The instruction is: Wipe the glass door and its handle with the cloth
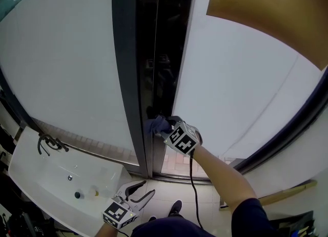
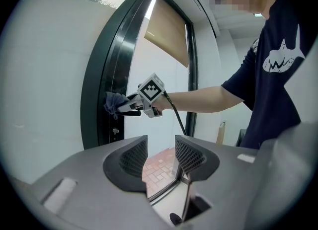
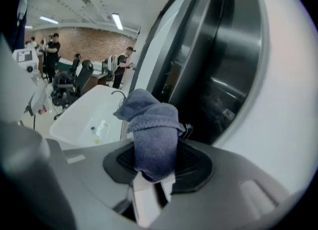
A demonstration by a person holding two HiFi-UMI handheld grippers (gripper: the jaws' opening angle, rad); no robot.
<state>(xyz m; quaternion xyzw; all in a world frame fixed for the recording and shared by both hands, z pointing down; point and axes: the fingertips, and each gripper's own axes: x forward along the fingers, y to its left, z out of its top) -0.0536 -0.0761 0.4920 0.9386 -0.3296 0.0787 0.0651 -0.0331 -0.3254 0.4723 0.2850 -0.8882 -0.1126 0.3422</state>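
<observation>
I hold the blue cloth (image 1: pixel 156 125) tight in my right gripper (image 1: pixel 165 130), cloth against the dark edge of the glass door (image 1: pixel 160 51), my left gripper (image 1: pixel 137 193) low near the white sink (image 1: pixel 36 172), jaws wide, nothing between them

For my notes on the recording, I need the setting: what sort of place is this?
Probably an open office or lab workspace: office chairs and people before a brick wall, strip lights overhead, and a sink beside the glass door.
</observation>
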